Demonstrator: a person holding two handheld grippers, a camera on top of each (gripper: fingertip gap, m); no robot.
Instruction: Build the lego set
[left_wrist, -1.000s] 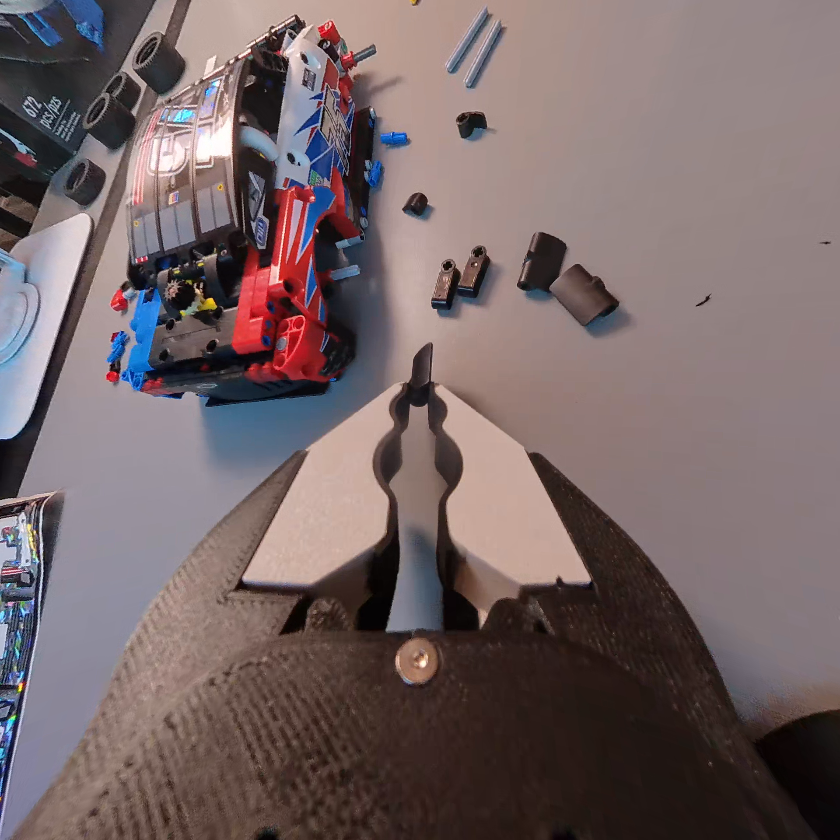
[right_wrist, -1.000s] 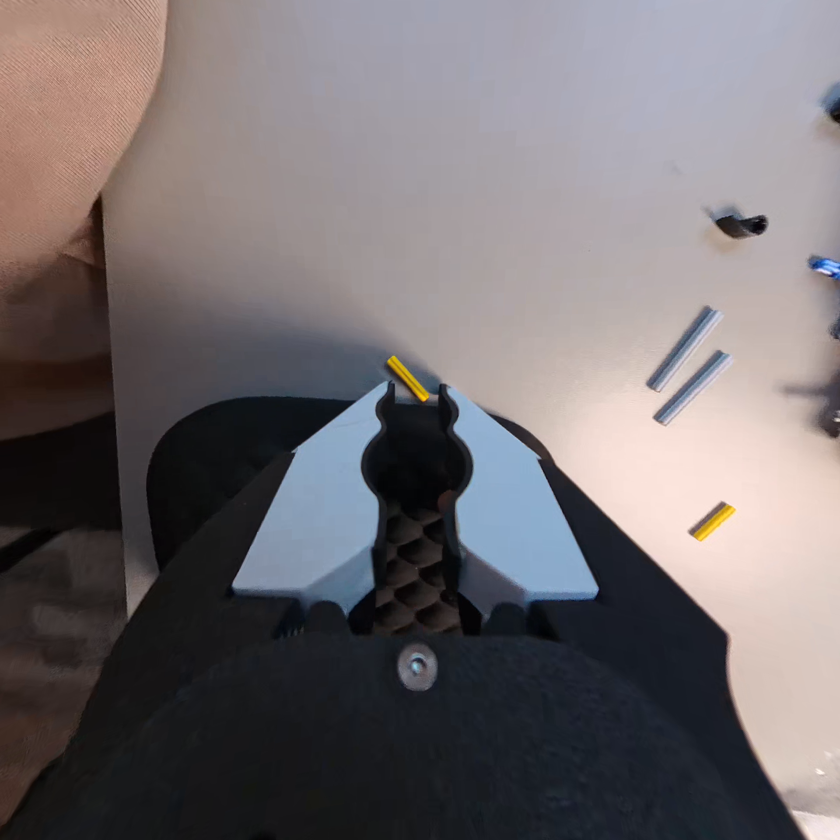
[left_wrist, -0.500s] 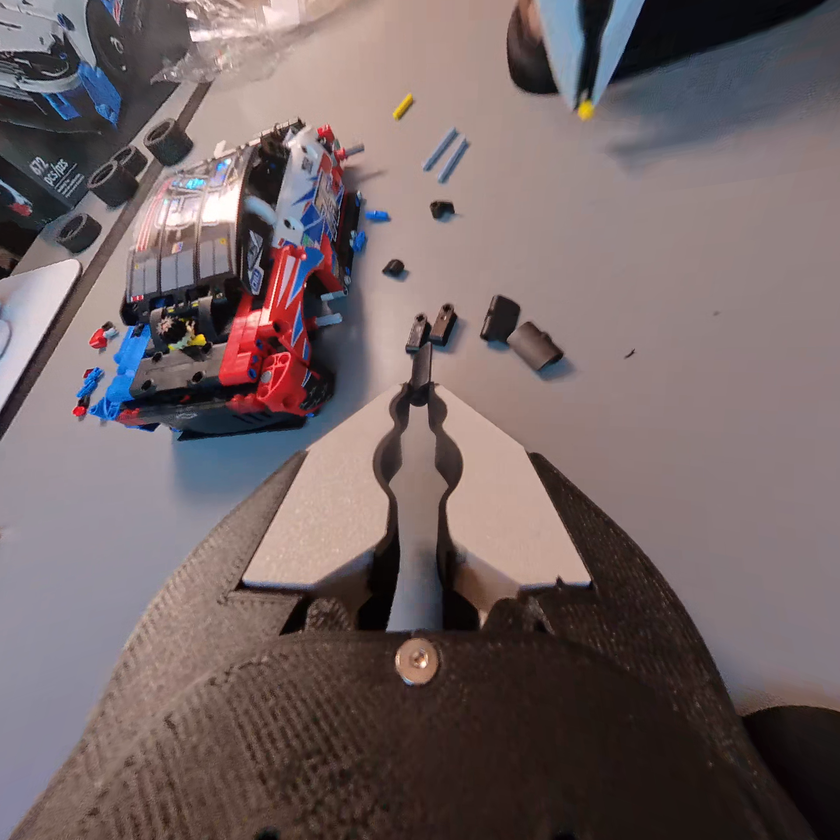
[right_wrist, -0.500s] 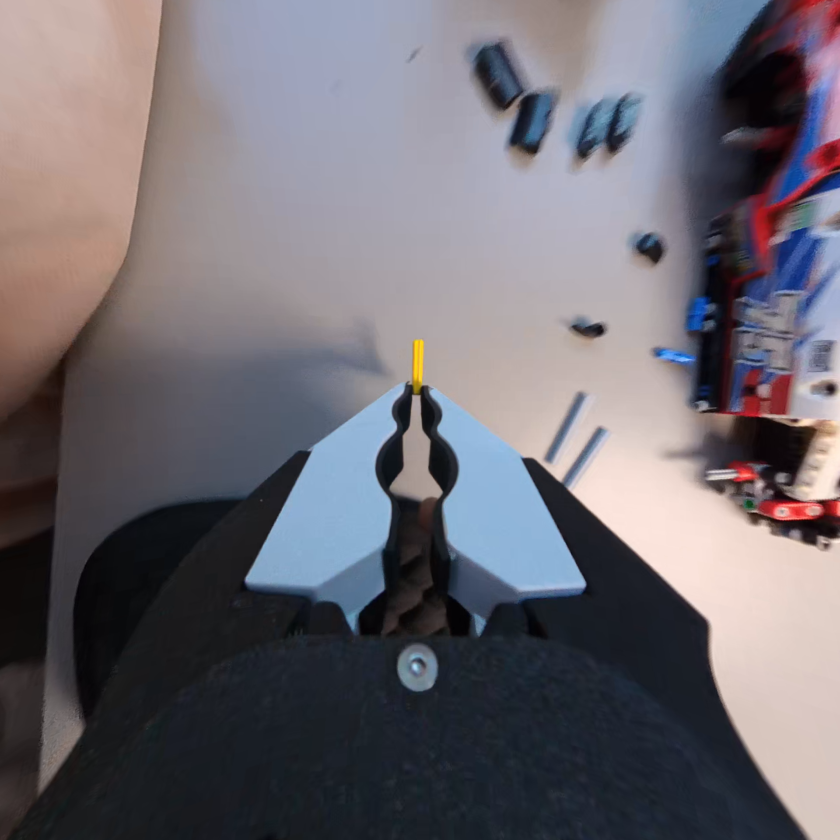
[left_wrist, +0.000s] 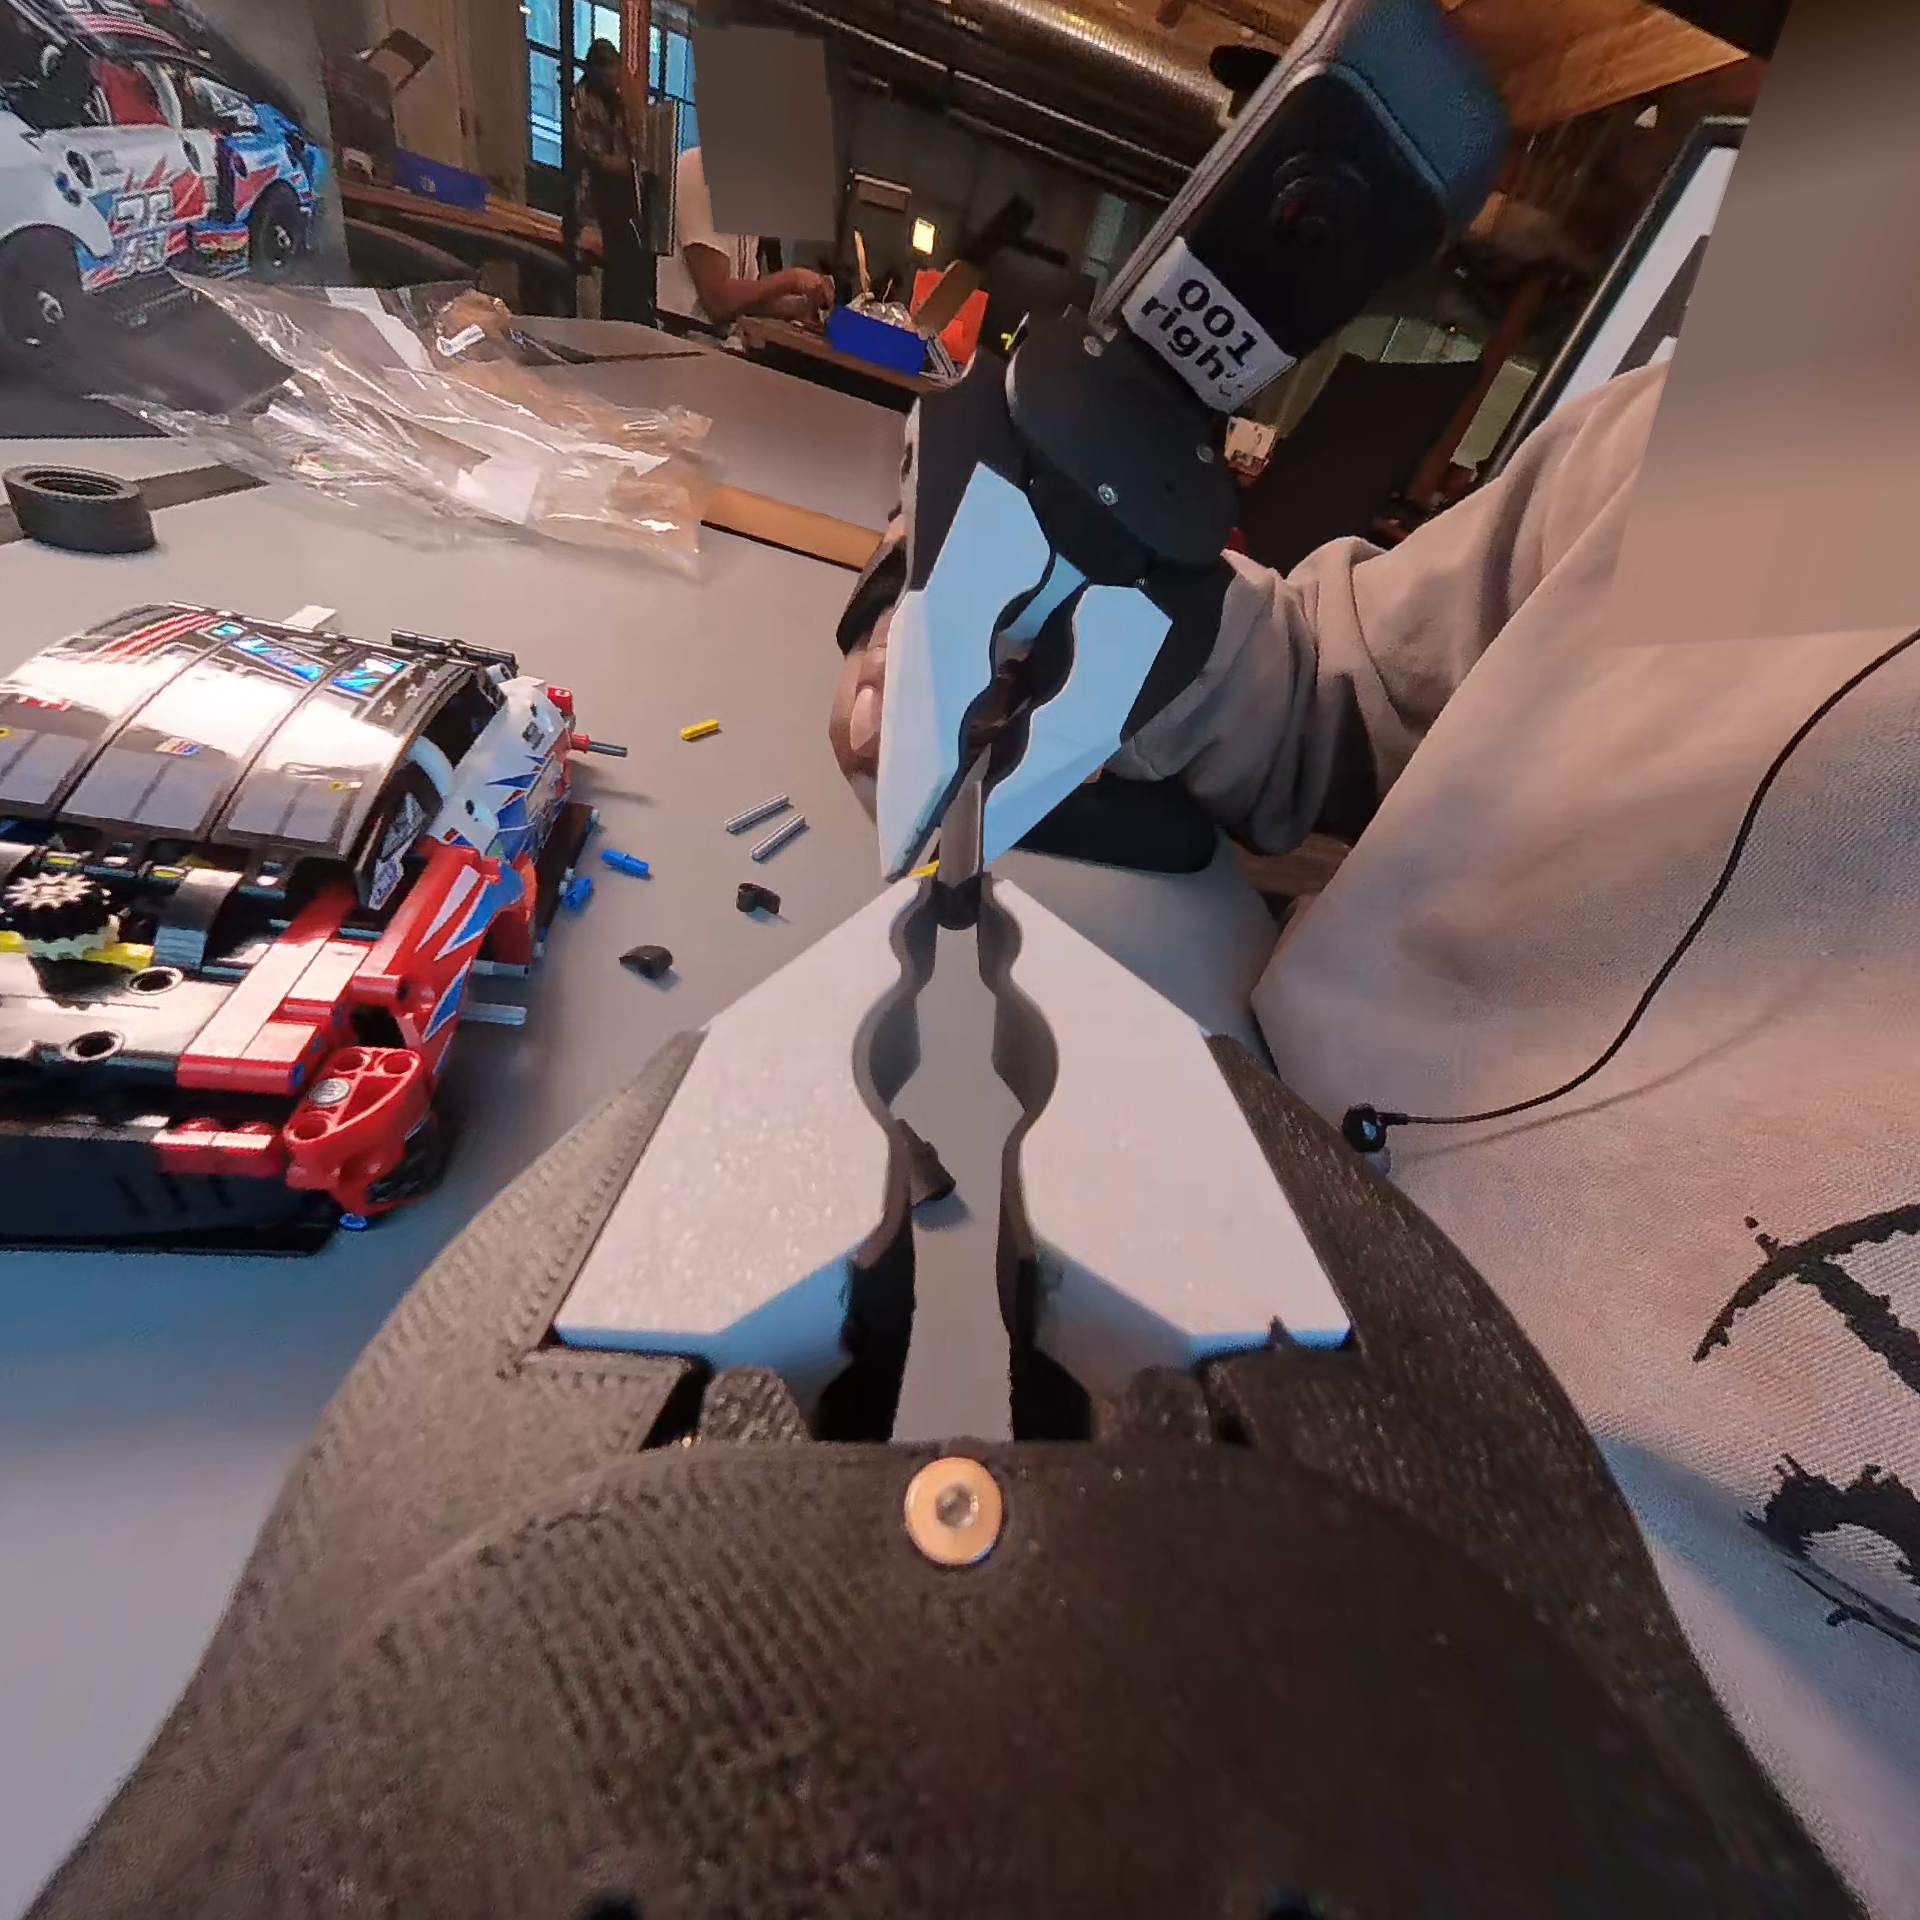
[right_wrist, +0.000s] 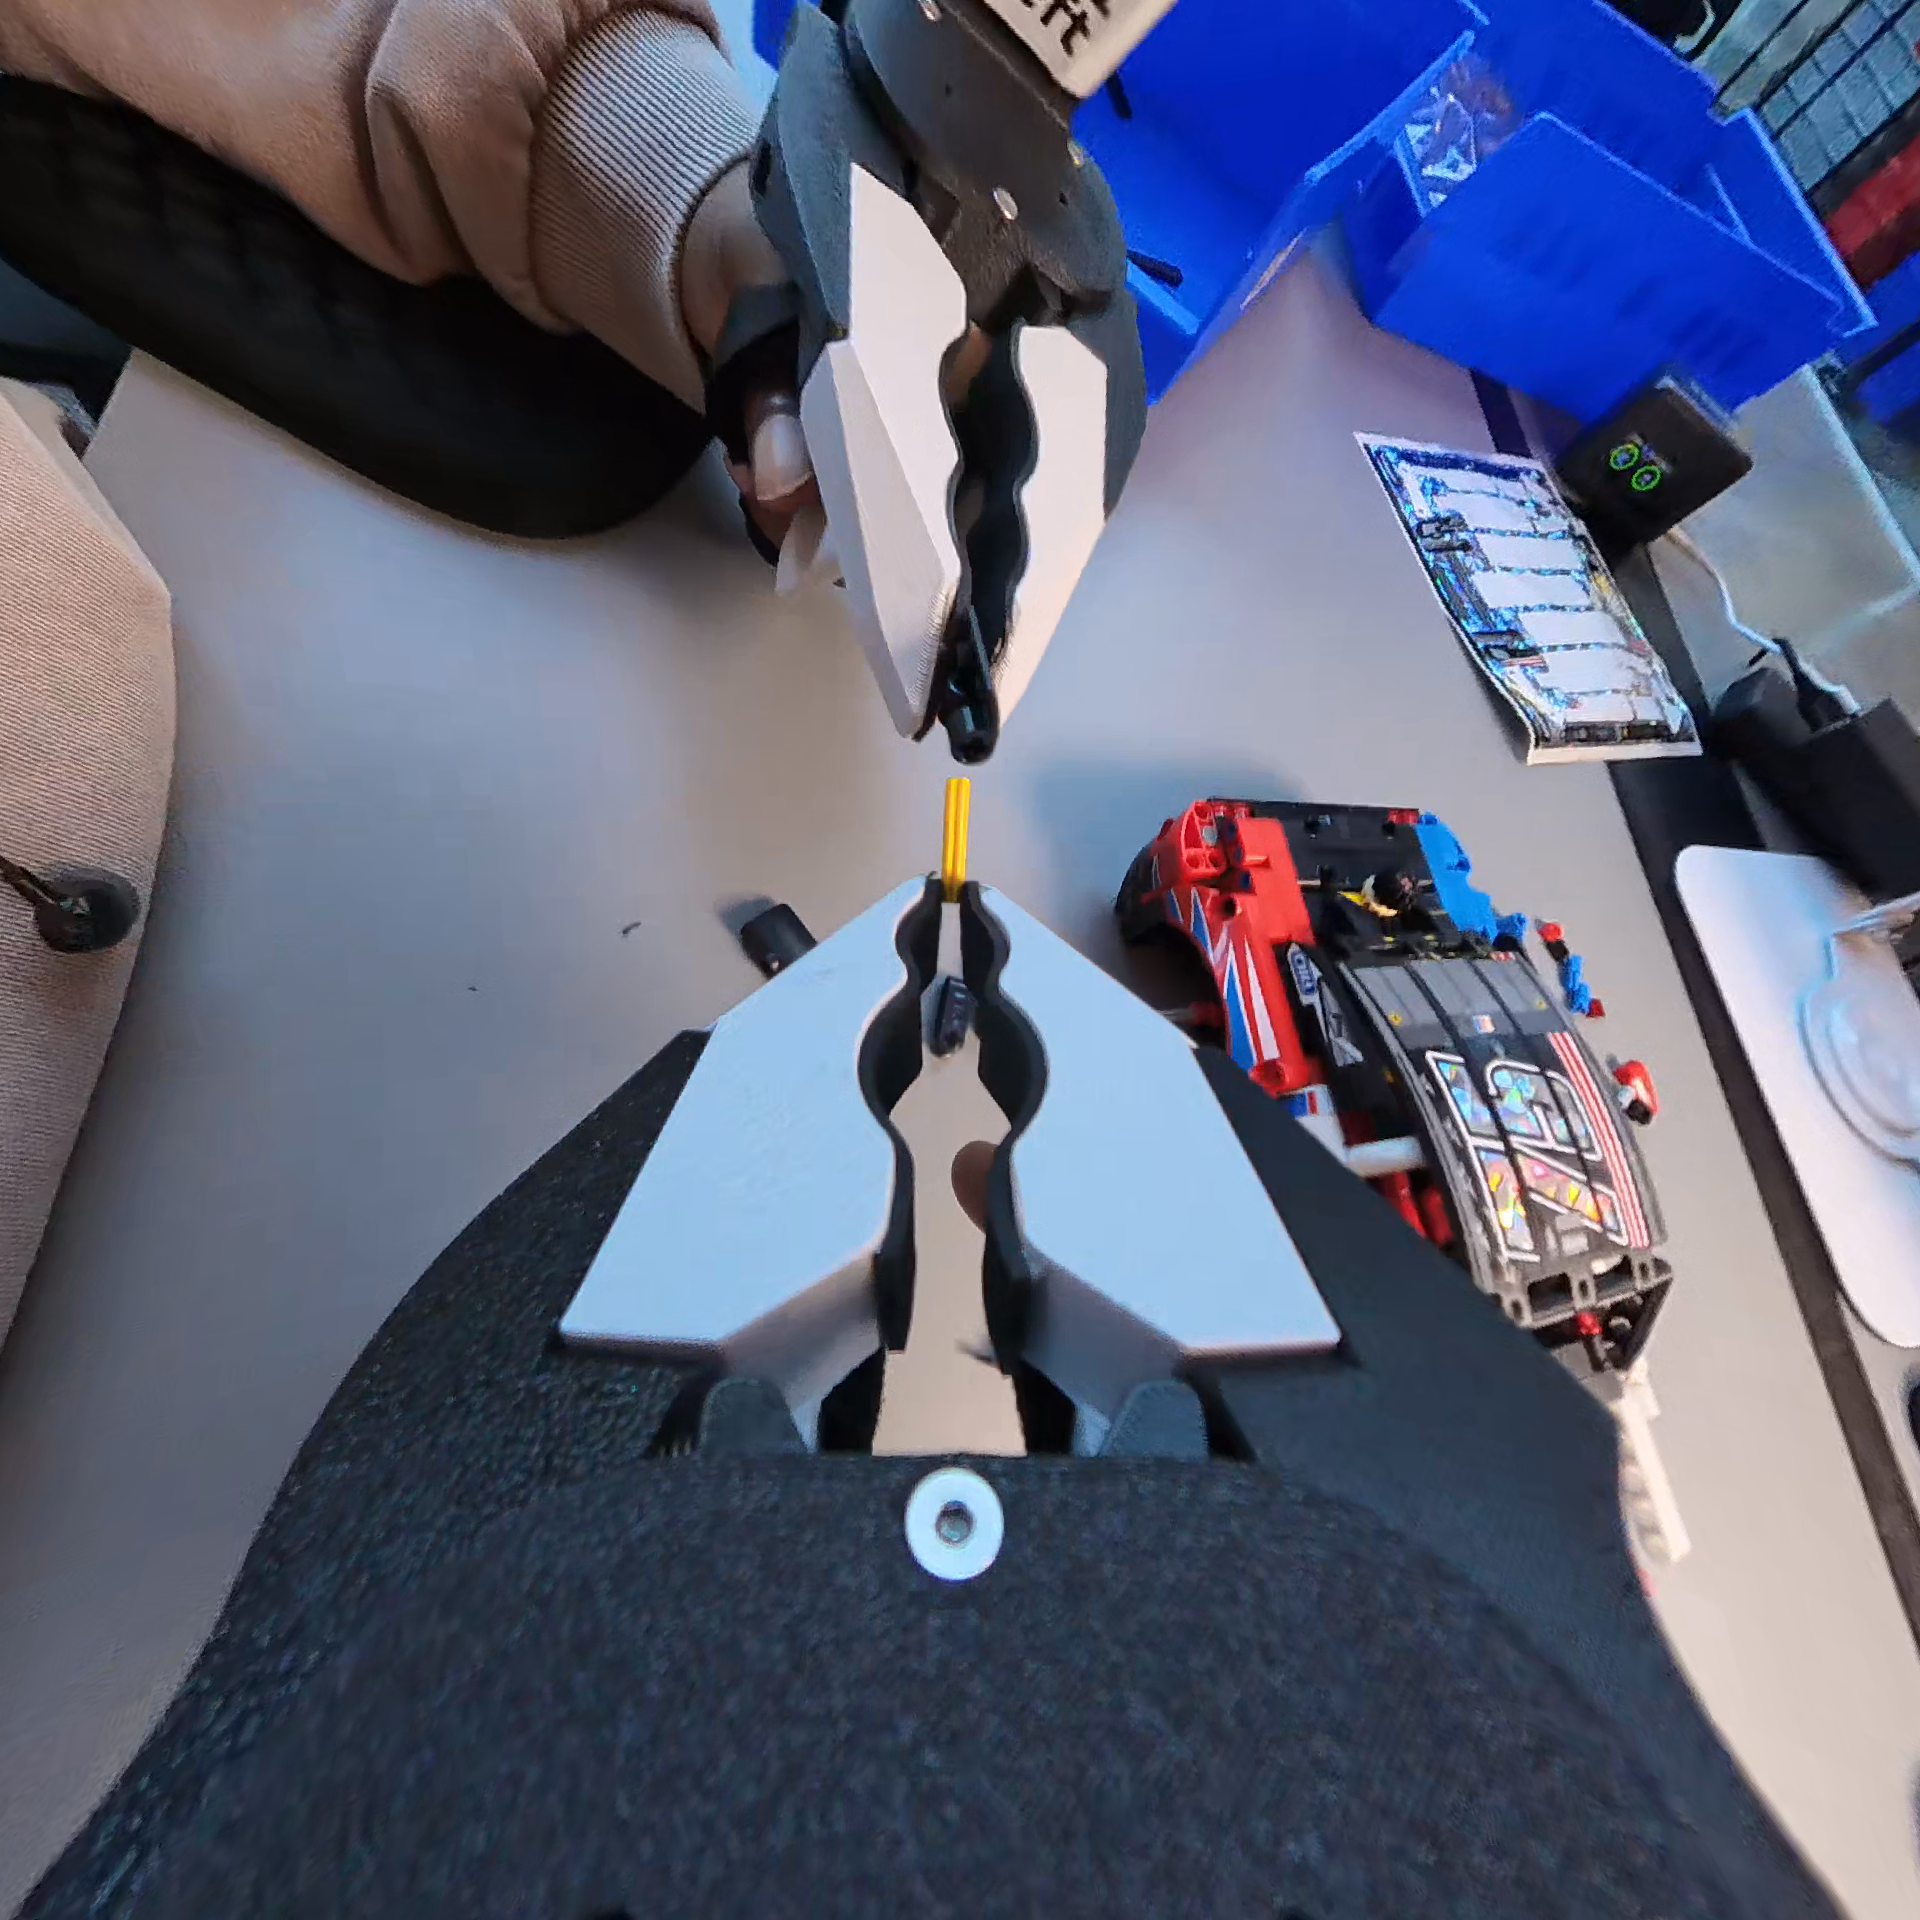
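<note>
My left gripper (left_wrist: 956, 891) is shut on a small black connector (left_wrist: 954, 906) and holds it in the air. My right gripper (right_wrist: 948, 891) is shut on a short yellow axle (right_wrist: 956, 826) that sticks out past its tips. The two grippers face each other tip to tip above the table. In the right wrist view the axle's end sits just short of the connector's (right_wrist: 971, 732) hole in the left gripper (right_wrist: 961, 717). The part-built red, white, blue and black car (left_wrist: 260, 883) stands on the grey table, and also shows in the right wrist view (right_wrist: 1403, 1039).
Loose parts lie beside the car: two grey axles (left_wrist: 769, 826), a yellow axle (left_wrist: 699, 729), blue pins (left_wrist: 623, 860) and black connectors (left_wrist: 646, 961). A tyre (left_wrist: 78, 509) and plastic bags (left_wrist: 416, 436) lie behind. A sticker sheet (right_wrist: 1527, 603) and blue bins (right_wrist: 1558, 208) are beyond the car. Left and right tips are no more than a few centimetres apart.
My right gripper closed on the yellow axle and lifted it off the table. Both grippers rose and turned to face each other, bringing the axle up to the black connector.
</note>
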